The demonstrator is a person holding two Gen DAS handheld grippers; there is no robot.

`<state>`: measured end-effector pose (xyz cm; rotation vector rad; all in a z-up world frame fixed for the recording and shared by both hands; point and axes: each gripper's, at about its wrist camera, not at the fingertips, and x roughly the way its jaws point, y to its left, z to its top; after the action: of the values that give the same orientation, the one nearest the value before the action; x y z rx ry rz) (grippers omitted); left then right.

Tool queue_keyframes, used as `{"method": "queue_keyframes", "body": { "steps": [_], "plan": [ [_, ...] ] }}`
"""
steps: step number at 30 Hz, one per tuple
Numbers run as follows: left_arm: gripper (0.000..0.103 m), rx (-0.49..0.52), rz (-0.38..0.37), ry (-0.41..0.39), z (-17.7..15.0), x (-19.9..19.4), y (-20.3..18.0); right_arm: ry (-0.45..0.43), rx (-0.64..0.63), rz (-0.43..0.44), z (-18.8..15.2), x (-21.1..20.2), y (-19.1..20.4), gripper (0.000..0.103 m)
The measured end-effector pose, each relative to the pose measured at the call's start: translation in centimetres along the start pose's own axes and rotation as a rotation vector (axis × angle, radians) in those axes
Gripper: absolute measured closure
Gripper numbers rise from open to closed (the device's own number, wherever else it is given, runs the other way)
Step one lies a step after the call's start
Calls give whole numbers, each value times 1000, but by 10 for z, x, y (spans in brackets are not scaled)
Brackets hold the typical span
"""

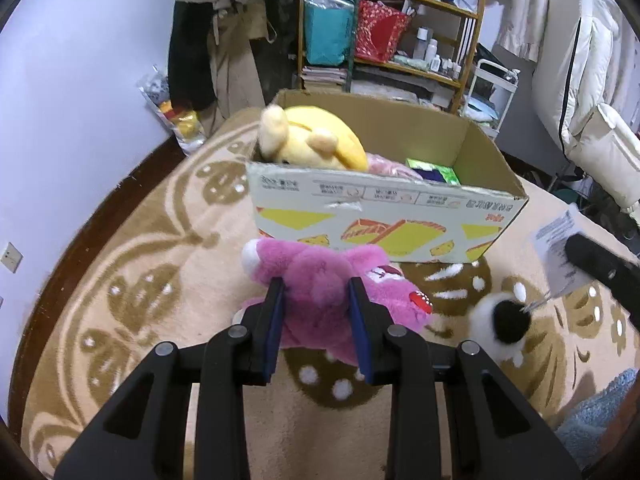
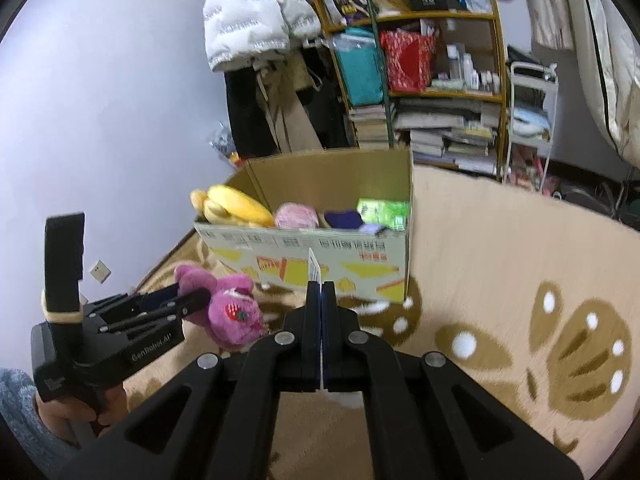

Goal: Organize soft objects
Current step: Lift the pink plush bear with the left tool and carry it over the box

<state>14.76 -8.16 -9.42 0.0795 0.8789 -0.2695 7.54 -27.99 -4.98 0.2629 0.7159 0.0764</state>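
Note:
My left gripper [image 1: 316,284] is shut on a pink plush bear [image 1: 320,280], held just in front of an open cardboard box [image 1: 384,216]. The right wrist view shows the same bear [image 2: 234,312] in the left gripper [image 2: 192,294], lifted off the carpet. The box [image 2: 316,248] holds a yellow plush [image 1: 316,140], a pink soft item [image 2: 296,216], a purple one [image 2: 344,218] and a green packet [image 2: 384,210]. My right gripper [image 2: 321,285] is shut on a thin white card [image 2: 315,270]. A black-and-white plush [image 1: 500,328] hangs by a paper tag [image 1: 556,248] at the right of the left wrist view.
A beige patterned carpet [image 2: 500,280] covers the floor. A wooden shelf [image 2: 440,92] full of books and bags stands behind the box. Coats hang at the back [image 2: 256,16]. A white cart [image 2: 532,120] and white bedding [image 1: 592,100] are at the right.

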Motion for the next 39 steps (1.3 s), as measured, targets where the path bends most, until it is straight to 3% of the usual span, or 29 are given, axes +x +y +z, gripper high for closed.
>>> {"method": "queue_keyframes", "body": {
  "steps": [10,18,25,30,34,39],
  "plan": [
    [73,48,67,-115,21,-47,-2,-124,18,37,45,-35,6,102],
    [73,47,82,-246,68,-78,-4,-219,-70,31,98,-46,18,102],
    [73,69,97,-312,109,-75,-13,-264,-103,50,138,-34,21,102],
    [72,139,107,-322,127,-56,-26,-250,-139,29,149,-16,23,102],
    [71,152,79,-279,135,-34,-34,-205,-154,1,148,5,21,102],
    [69,120,33,-220,136,-8,-39,-158,-26,21,141,30,3,102]
  ]
}}
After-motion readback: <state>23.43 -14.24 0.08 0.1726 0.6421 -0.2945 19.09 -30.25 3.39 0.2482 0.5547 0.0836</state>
